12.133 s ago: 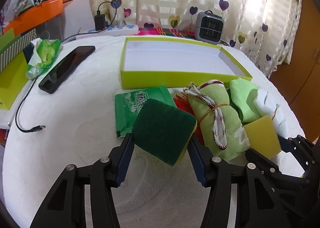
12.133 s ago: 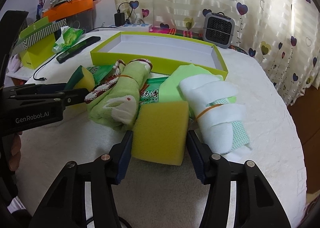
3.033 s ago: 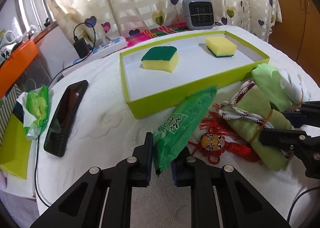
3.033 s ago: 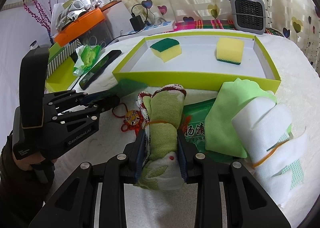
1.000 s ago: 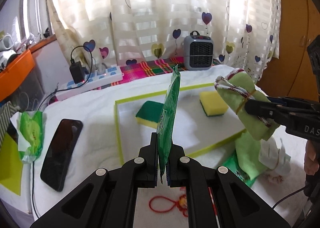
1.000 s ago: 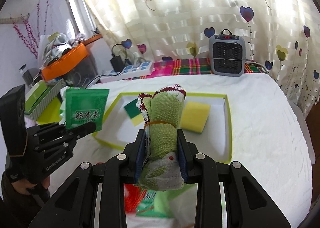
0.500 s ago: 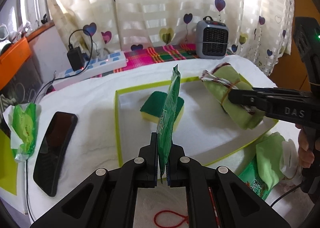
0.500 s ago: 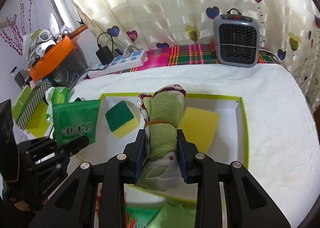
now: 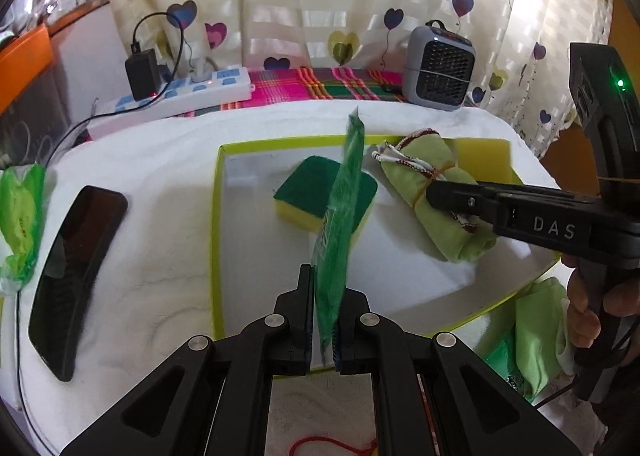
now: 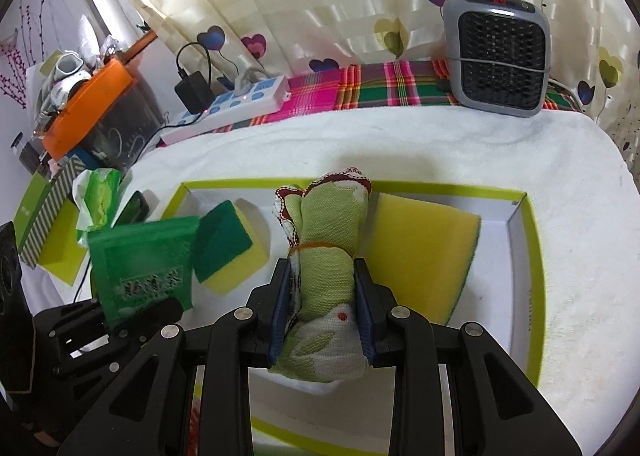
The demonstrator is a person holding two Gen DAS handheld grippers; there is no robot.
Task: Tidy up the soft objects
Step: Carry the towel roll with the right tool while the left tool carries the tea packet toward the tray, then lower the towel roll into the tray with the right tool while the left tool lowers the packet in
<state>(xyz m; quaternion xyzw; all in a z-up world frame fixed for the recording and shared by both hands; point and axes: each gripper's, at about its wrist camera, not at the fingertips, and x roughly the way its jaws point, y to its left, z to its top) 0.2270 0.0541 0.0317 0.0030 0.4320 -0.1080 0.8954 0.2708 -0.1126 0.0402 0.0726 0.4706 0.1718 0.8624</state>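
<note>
My left gripper [image 9: 325, 320] is shut on a flat green tissue packet [image 9: 340, 223], held edge-up over the near left part of the lime-green tray [image 9: 218, 240]. My right gripper [image 10: 322, 304] is shut on a rolled green towel [image 10: 328, 240] tied with a rubber band, held low over the tray's [image 10: 536, 280] middle. In the left wrist view that towel [image 9: 432, 183] and the right gripper [image 9: 436, 193] come in from the right. Inside the tray lie a green-topped yellow sponge [image 9: 320, 195] [image 10: 226, 252] and a yellow sponge [image 10: 420, 252], partly hidden behind the towel.
A black phone [image 9: 72, 276] and a green tissue pack [image 9: 20, 215] lie left of the tray on the white cloth. A power strip [image 9: 176, 95] and a small grey heater [image 10: 500, 55] stand at the back. Green cloths [image 9: 536, 336] lie right of the tray, by a hand [image 9: 592, 308].
Both grippers have come forward and down over the tray with their loads. The towel now hangs lower, between the two sponges.
</note>
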